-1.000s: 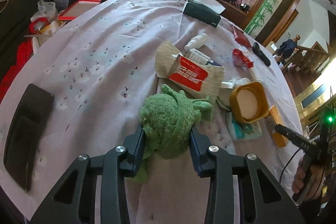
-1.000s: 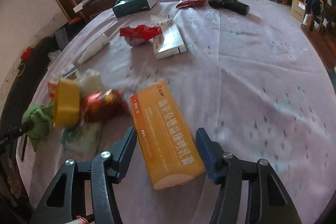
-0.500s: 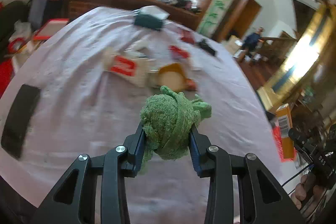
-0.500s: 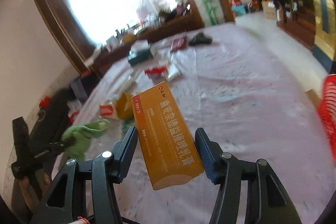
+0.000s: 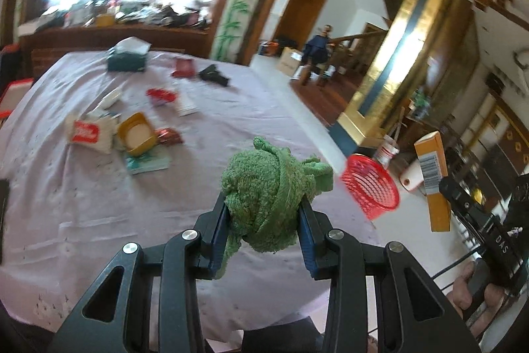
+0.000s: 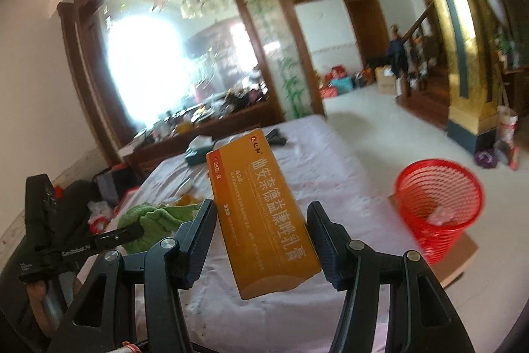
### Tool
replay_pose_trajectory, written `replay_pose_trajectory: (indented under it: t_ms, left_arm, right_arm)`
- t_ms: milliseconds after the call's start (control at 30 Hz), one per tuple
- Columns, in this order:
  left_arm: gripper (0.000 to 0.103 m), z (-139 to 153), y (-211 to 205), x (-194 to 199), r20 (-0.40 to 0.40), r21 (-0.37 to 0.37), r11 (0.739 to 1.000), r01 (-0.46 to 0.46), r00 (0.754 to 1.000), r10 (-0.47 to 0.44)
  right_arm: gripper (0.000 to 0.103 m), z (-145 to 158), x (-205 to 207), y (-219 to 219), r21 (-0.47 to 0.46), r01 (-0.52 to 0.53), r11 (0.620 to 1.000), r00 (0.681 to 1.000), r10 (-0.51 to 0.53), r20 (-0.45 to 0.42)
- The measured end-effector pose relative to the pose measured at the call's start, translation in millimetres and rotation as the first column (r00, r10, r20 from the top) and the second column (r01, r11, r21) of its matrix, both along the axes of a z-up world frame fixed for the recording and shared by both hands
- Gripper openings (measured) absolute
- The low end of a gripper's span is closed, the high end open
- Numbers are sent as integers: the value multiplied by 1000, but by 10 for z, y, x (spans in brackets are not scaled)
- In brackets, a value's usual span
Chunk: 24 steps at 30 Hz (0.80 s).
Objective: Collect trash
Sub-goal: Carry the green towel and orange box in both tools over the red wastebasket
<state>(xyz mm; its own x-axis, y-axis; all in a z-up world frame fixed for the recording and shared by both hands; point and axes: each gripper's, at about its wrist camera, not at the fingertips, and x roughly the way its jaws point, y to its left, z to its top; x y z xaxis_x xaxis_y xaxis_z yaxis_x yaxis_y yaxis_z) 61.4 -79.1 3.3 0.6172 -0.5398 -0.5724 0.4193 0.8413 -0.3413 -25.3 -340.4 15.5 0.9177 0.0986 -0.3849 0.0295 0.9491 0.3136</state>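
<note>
My left gripper (image 5: 263, 214) is shut on a balled green cloth (image 5: 267, 187) and holds it above the table's near edge. My right gripper (image 6: 259, 227) is shut on a long orange box (image 6: 264, 207) and holds it in the air; the box also shows in the left wrist view (image 5: 431, 174). A red mesh bin (image 6: 438, 207) stands on the floor to the right of the table, with some light scrap inside; it also shows in the left wrist view (image 5: 370, 186). The green cloth also shows in the right wrist view (image 6: 155, 220).
The table (image 5: 231, 121) with a lilac cloth holds a yellow lid (image 5: 136, 138), a white and red packet (image 5: 87, 134), red wrappers (image 5: 162, 95), a green tissue box (image 5: 127, 58) and a black object (image 5: 213, 75). A gold pillar (image 6: 463, 55) stands behind the bin.
Both grippers have lifted their loads off the table and swung right, bringing the red bin into both views. Both grips are unchanged.
</note>
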Motion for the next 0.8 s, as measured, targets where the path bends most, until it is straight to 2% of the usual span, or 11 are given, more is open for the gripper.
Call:
replay_pose_trajectory:
  t_ms: [200,400,800]
  left_arm:
    - [36,168,-349,-90,37,10,995,100,994,-100]
    - [36,272,-723,-99,55,19,982,186,981,-187]
    - [36,342,-1211,21,59,35,967,251,966,-253]
  right_arm:
    - [61,84,-297,-153,-36,103,994,994,-101,50]
    - [61,130,-467,-332,-15,155,988,985,-153,84]
    - [61,99,-477,-739,1,240,971,968,-239,76]
